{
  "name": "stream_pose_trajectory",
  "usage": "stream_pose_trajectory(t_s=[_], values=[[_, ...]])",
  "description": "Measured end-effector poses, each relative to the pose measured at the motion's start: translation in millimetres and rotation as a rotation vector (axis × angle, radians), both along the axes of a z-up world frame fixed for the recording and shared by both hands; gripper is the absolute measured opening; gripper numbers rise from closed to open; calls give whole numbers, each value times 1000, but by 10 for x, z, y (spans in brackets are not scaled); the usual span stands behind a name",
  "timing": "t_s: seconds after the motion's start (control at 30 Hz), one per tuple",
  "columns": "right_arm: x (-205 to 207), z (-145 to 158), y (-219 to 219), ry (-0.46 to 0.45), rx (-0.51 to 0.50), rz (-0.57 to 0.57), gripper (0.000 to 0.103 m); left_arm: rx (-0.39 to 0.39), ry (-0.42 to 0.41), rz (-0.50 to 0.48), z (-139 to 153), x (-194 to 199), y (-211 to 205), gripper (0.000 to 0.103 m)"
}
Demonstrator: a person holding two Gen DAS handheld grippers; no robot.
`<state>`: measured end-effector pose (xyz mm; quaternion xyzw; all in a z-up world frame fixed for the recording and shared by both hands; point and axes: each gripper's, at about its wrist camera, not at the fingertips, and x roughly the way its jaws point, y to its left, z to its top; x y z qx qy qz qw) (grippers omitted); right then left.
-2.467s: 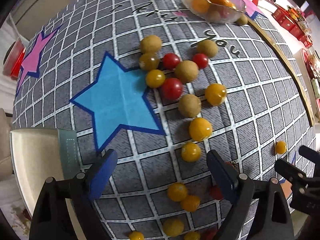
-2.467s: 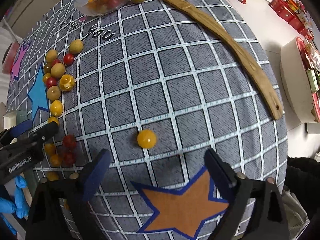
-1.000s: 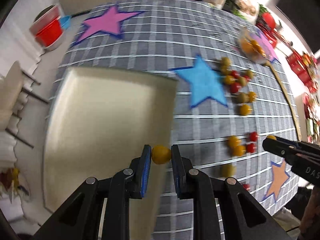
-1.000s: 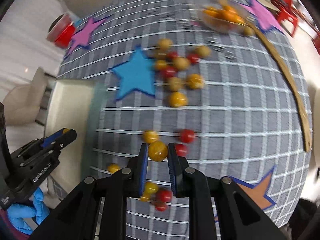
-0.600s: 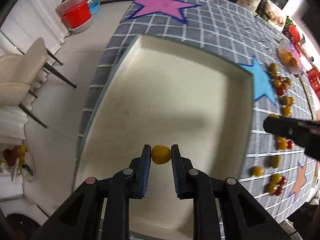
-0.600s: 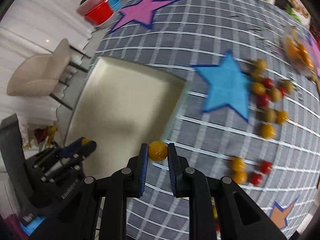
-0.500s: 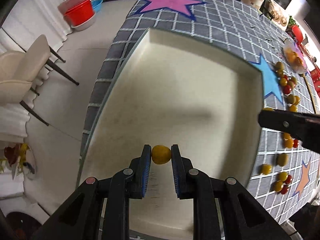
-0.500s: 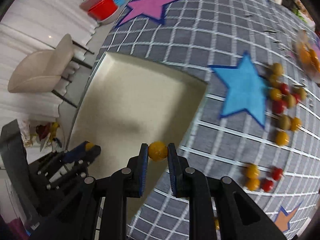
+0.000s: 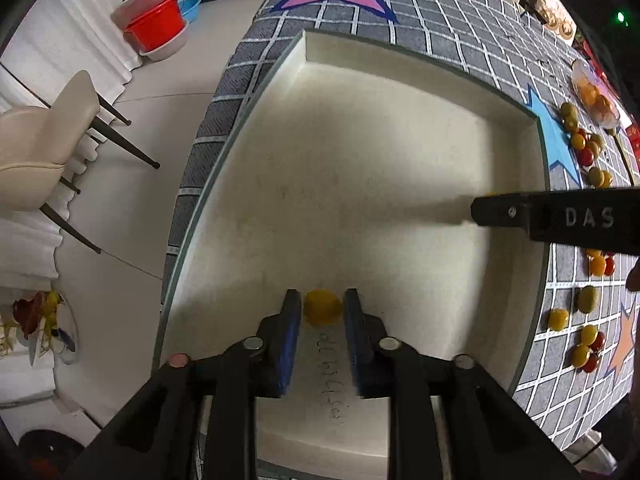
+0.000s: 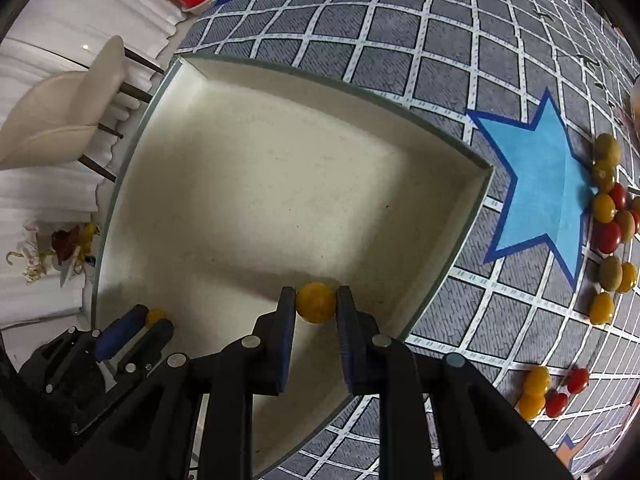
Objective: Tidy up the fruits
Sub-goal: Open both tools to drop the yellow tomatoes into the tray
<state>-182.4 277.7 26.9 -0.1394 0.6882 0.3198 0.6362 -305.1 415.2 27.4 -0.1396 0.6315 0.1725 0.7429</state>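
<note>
Grey checked cloth with coloured stars covers the table (image 10: 400,40), and a shallow cream tray (image 9: 400,128) sits at its edge, next to a pale chair on the floor.

Your left gripper (image 9: 322,308) points straight down into the tray, and its fingers (image 9: 290,320) are opening: a gap shows on both sides of the yellow fruit (image 9: 322,306), so the pads no longer press it and it looks to be dropping or resting on the tray floor, at about 6 o'clock in the left wrist view. Let the fingers spread fully before you lift, and lift straight up, so a pad does not flick the fruit across the tray.

Your right gripper (image 10: 316,304) is clamped on a second yellow fruit (image 10: 316,302), fingers tight against both its sides. In the right wrist view it hangs over the tray's near part, with the tray's corner off toward 2 o'clock. Judging from that, you should carry it a little further inside and go low before releasing, well apart from the left gripper at 8 o'clock, so the two tools do not collide and the fruit does not bounce over the low wall.

Loose fruits (image 10: 608,216), yellow, red and greenish, remain on the cloth beyond the blue star (image 10: 536,192), around 3 o'clock. Pick one per hand, gripping across the middle with gentle pressure, since they look soft-skinned.
</note>
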Motion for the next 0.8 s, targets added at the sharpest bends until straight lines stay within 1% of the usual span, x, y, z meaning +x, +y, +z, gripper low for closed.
stream_pose_trajectory(t_s=[0.03, 0.07, 0.1, 0.13, 0.17, 0.2, 0.27, 0.3, 0.33, 0.43, 0.53, 0.67, 0.8], values=[[-9, 0, -6, -2, -2, 5, 23, 11, -2, 6, 0, -2, -4, 72], [-11, -9, 23, -1, -1, 9, 26, 37, -17, 12, 31, -18, 5, 82], [-21, -8, 18, 2, 3, 11, 28, 50, -31, 11, 51, -28, 3, 82], [-39, -7, 17, 4, 8, 12, 35, 45, -30, 4, 45, -31, 4, 82], [-35, -17, 58, 2, 9, 13, 49, 36, -19, -3, 28, -23, 2, 82], [-43, -25, 81, 1, 12, 17, 53, 34, -10, -6, 15, -16, 0, 82], [-57, -15, 135, 13, 23, 18, 75, 31, 0, -9, 4, -11, 5, 82], [-62, 10, 134, 18, 32, 13, 80, 27, 1, -8, 8, -14, 7, 82], [-49, 45, 145, 18, 38, 6, 82, 25, 1, -8, 10, -20, 12, 82], [-16, 167, 108, 6, 59, -26, 82, 24, 10, -16, 30, -23, 4, 82], [59, 323, -46, -13, 86, -69, 82, 29, 11, -37, 89, -19, -51, 82], [161, 468, -409, -37, 90, -145, 83, 36, -2, -91, 195, 88, -212, 82], [232, 518, -936, -58, 54, -226, 83, 37, -29, -174, 329, 242, -479, 82]])
